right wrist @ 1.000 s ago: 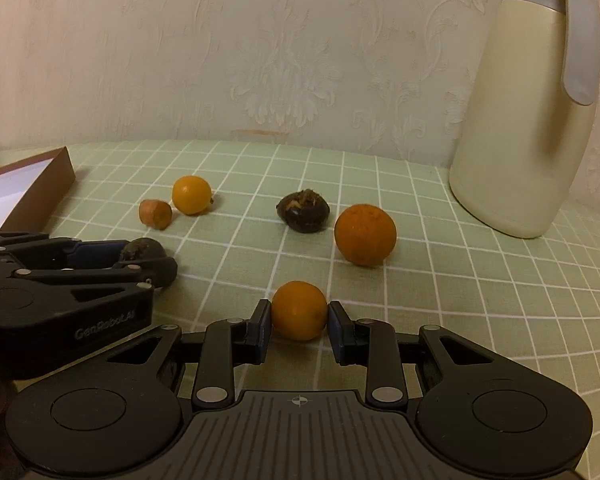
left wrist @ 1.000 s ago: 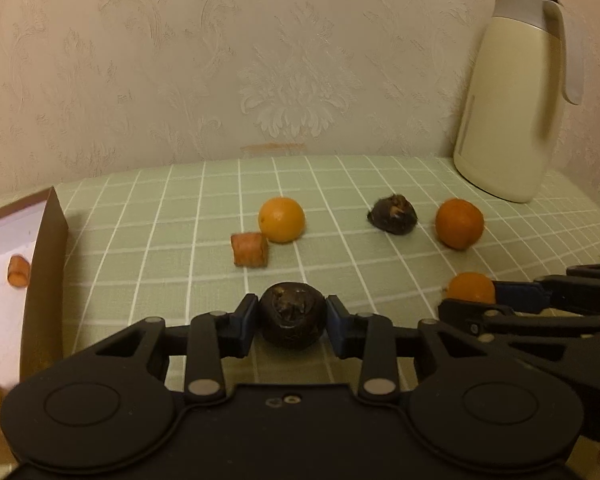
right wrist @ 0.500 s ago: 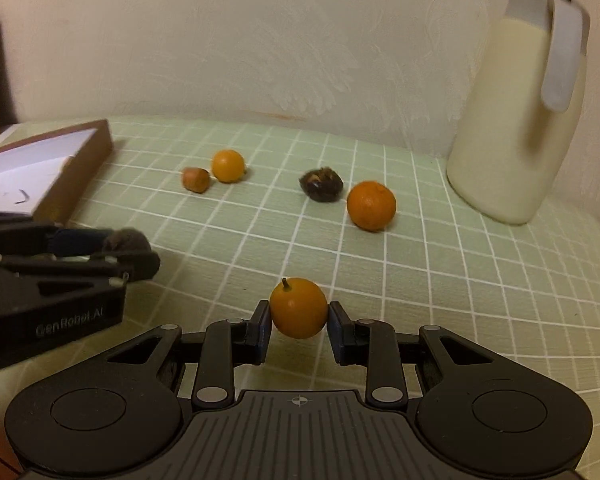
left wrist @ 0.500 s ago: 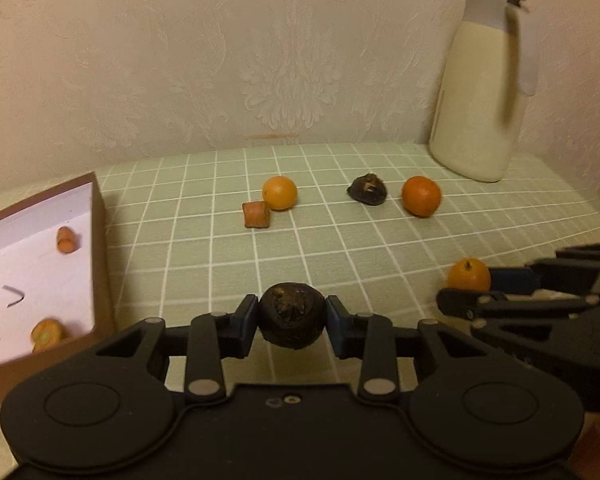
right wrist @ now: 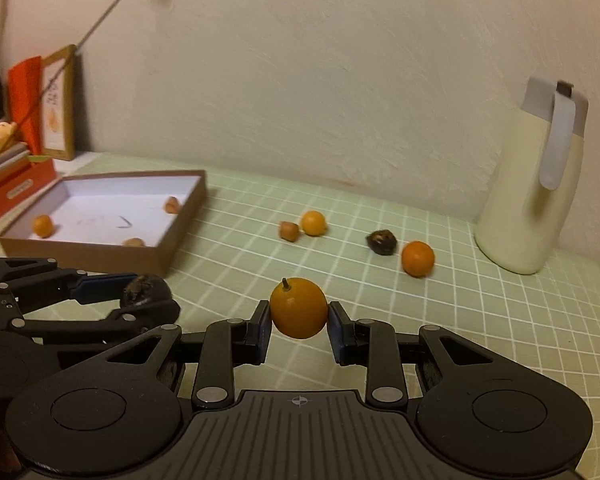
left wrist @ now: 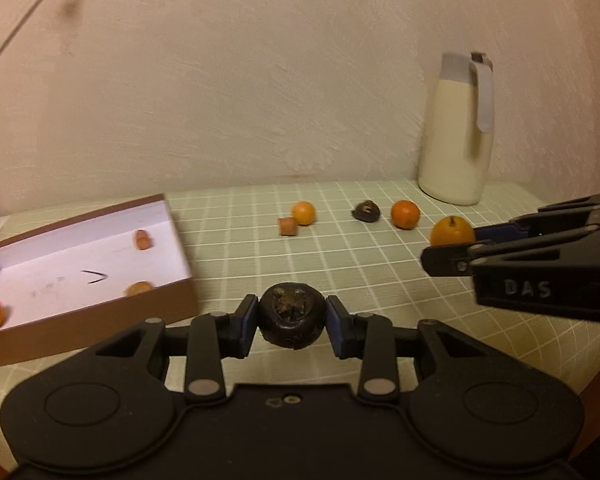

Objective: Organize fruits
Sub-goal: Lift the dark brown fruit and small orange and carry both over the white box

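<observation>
My left gripper is shut on a dark wrinkled fruit, held above the table right of the brown box. My right gripper is shut on a small orange fruit with a stem, also lifted; that fruit shows in the left wrist view. The box holds three small orange pieces. On the checked cloth lie a small orange fruit, a brownish chunk, a dark fruit and a larger orange.
A cream thermos jug stands at the back right by the wall. A picture frame and an orange-red box stand left of the table. The table's right edge is close to my right gripper.
Both grippers have risen and pulled back from the table with their fruits. The box has come fully into view at the left.
</observation>
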`<state>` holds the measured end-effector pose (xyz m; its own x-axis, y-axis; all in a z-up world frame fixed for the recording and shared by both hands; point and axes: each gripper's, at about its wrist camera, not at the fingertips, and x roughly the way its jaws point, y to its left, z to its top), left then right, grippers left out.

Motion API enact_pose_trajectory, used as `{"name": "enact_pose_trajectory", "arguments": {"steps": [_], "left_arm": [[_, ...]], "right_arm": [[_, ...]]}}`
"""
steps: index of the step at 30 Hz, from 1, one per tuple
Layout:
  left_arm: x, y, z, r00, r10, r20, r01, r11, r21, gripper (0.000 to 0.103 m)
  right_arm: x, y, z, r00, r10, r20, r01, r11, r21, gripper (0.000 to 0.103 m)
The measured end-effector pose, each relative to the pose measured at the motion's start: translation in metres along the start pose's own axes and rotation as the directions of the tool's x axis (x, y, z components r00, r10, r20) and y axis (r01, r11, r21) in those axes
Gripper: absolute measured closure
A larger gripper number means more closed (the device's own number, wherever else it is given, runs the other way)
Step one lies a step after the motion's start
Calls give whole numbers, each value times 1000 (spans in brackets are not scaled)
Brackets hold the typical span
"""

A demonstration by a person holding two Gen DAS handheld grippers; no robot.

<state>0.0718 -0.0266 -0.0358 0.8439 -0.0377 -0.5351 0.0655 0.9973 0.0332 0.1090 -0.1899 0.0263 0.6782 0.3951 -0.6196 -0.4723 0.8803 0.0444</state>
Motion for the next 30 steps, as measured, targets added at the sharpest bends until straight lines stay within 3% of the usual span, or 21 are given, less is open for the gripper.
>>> {"name": "enact_pose_trajectory", "arguments": {"steps": [16,30], "left_arm": [[-69,65,2,984,134,117,-126,989,-72,77],[-92,118,17,933,300,198,-272,950,-156,77]], "right_arm": [[-13,74,19,977,195,86,-185,976,-110,73],[-10,126,50,940,297,169,-270,949,-163,73]]}}
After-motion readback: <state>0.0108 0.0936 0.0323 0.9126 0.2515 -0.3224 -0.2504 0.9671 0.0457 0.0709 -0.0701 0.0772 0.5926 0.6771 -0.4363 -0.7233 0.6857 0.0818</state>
